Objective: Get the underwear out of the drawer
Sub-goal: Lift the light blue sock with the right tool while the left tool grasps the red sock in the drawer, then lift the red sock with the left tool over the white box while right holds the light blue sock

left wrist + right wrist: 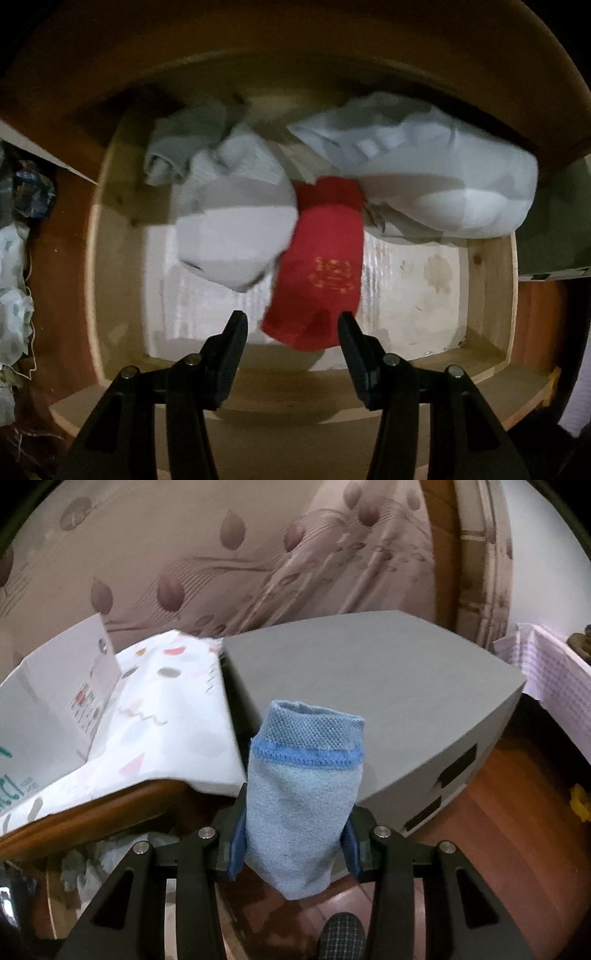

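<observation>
So the left tongs [291, 325] are pointing straight down into the open drawer [487, 295], spread apart with nothing between them. Right under them is a red rolled piece [321, 266], its near end sitting just in the gap between the tips. It lies lengthwise, running away from the tongs toward the back of the drawer, so the fingers already straddle it across its narrow side. Looks to me like a straight drop and squeeze would do it. Two pale bundles sit behind it, a white one [229, 225] touching its left side and a bigger light grey one [436, 177] to the right.

The right tongs [295, 834] are nowhere near the drawer; they're clamped on a light blue rolled piece [303, 794], standing upright in the grip, held up in front of a grey box [388, 686] and a patterned sheet [173, 709]. So the left hand is the closer one for the red roll.
</observation>
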Tool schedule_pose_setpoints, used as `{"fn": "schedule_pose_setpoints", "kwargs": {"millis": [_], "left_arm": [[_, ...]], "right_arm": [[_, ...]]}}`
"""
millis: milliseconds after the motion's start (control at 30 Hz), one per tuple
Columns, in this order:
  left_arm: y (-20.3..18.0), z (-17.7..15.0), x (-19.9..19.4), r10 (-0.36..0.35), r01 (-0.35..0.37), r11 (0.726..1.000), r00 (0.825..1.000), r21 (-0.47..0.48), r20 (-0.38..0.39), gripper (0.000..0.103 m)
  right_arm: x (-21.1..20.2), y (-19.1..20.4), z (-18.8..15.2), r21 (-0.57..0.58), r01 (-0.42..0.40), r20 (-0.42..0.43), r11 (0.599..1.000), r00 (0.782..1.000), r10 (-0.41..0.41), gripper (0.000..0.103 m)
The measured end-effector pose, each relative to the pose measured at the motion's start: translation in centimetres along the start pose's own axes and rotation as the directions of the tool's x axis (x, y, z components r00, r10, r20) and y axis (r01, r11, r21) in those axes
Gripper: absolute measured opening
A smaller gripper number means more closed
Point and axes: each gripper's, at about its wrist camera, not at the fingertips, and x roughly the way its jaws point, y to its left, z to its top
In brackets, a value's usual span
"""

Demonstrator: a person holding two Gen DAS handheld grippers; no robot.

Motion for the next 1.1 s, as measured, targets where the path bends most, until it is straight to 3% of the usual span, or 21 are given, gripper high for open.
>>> {"fn": "schedule_pose_setpoints", "kwargs": {"millis": [200,400,500,833,1100], "left_arm": [[-0.4,1.4,2.3,-0.051,0.041,0.994,0.993,-0.097,-0.104,0.052],[-1.2,2.8,4.2,-0.002,-0.011,0.997,0.984,-0.074,-0.178,0.052],[-0.9,3.3,4.6,-0.011,-0.008,0.996,0.980,-0.094,-0.199,0.052],[-2.5,5.0,4.4,0.047,-0.054,0.997,0.987,-0.047,-0.154,0.052],[-3.6,6.3,5.6,0.051,-0.061,0.996,0.987,-0.064,-0.150,0.064]], "right_arm": [[0.2,0.0,-0.1,0.006,-0.019,-0.011,1.000,1.000,0.019,0.039],[0.5,-0.2,-0.1,0.012,-0.032,-0.021,0.999,0.999,0.032,0.039],[0.5,-0.4,-0.2,0.022,-0.038,-0.023,0.999,0.999,0.039,0.039],[0.9,-0.2,-0.4,0.017,-0.064,-0.053,0.998,0.996,0.065,0.040],[1.3,0.4,-0.6,0.002,-0.090,-0.080,0.996,0.993,0.090,0.040]]}}
